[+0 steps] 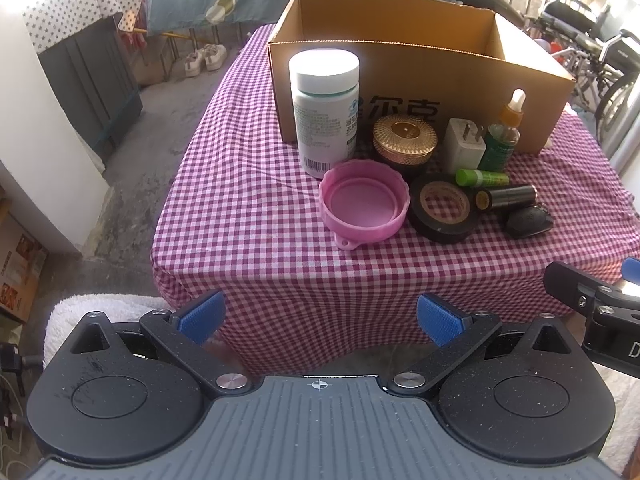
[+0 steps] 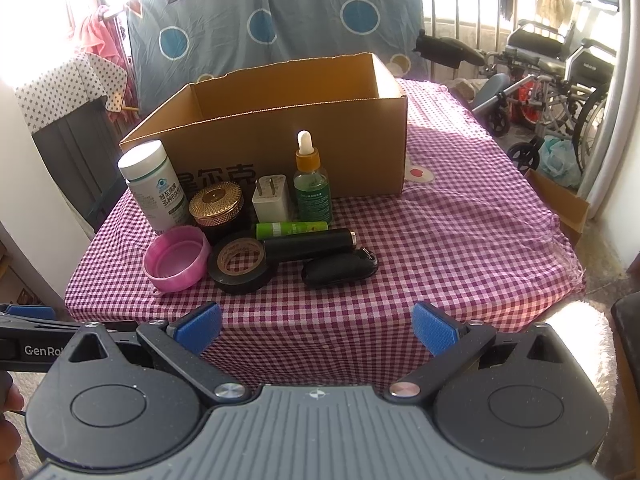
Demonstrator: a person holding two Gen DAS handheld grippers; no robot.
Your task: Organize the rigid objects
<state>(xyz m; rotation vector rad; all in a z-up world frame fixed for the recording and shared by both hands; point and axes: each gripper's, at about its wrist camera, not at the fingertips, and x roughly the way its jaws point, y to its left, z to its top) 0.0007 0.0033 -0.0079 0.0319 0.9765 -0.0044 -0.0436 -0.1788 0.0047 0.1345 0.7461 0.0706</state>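
An open cardboard box point(image 1: 420, 92) point(image 2: 280, 136) stands on a table with a purple checked cloth point(image 1: 248, 208) point(image 2: 460, 240). In front of it cluster a white pill bottle point(image 1: 324, 112) point(image 2: 154, 184), gold-lidded jar point(image 1: 405, 138) point(image 2: 216, 204), white charger plug point(image 1: 464, 146) point(image 2: 271, 199), green dropper bottle point(image 1: 502, 136) point(image 2: 312, 184), pink lid point(image 1: 364, 204) point(image 2: 176, 258), black tape roll point(image 1: 444, 208) point(image 2: 242, 264), green tube point(image 1: 482, 178) point(image 2: 292, 229), black cylinder point(image 1: 506, 197) point(image 2: 310, 247) and black key fob point(image 1: 530, 221) point(image 2: 340, 269). My left gripper point(image 1: 320, 318) and right gripper point(image 2: 316, 326) hang open before the table's near edge, holding nothing.
A wheelchair point(image 2: 560, 76) and metal frames stand right of the table. A grey cabinet with a star-print cover point(image 1: 80, 40) is at the left, shoes point(image 1: 204, 58) on the concrete floor behind. A blue patterned sheet point(image 2: 280, 12) hangs at the back. A white fluffy cushion point(image 1: 80, 320) lies below.
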